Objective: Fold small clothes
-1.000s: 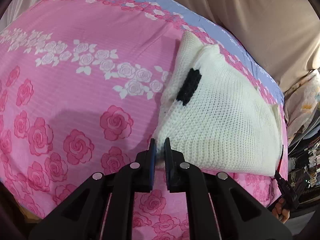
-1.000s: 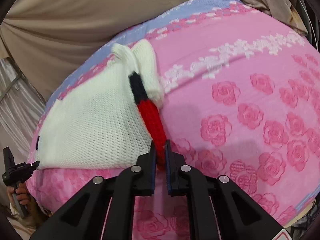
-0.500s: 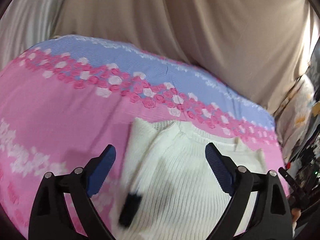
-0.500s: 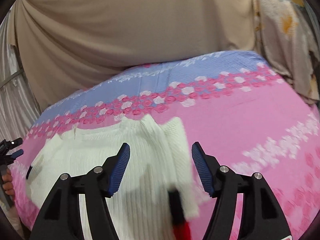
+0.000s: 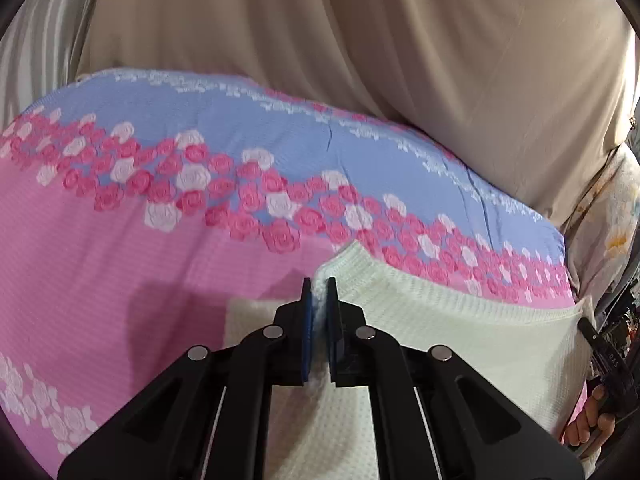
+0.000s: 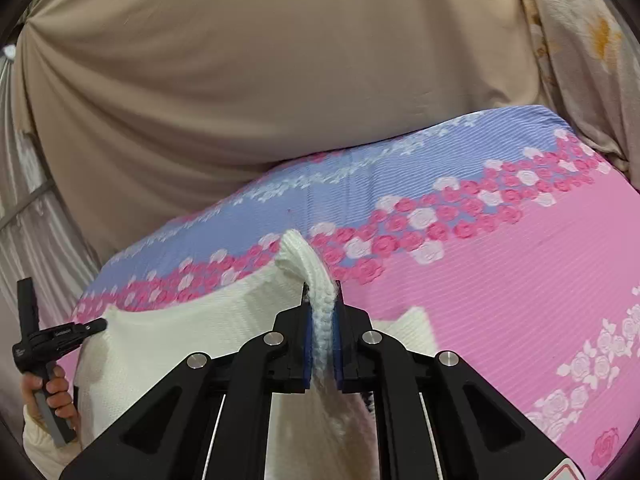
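White knit sweater [image 5: 460, 332] spread on pink-and-blue rose bedsheet [image 5: 120, 240], filling 4 to 6 o'clock of left view, 6 to 8 o'clock of right view. Left gripper [image 5: 319, 292], jaws just closed, clamped on sweater's upper edge fold. Right gripper [image 6: 321, 300], jaws just closed, pinching thick ridge of same knit. Beige curtain [image 6: 240, 80] behind, at 12 o'clock.

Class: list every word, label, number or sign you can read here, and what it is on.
No text can be read.
Pale print on the left gripper: too small.
Pale lettering on the right gripper: blurred.
Red-edged sticker: cut off by the picture's edge.
White sweater, rose bedsheet: no text.
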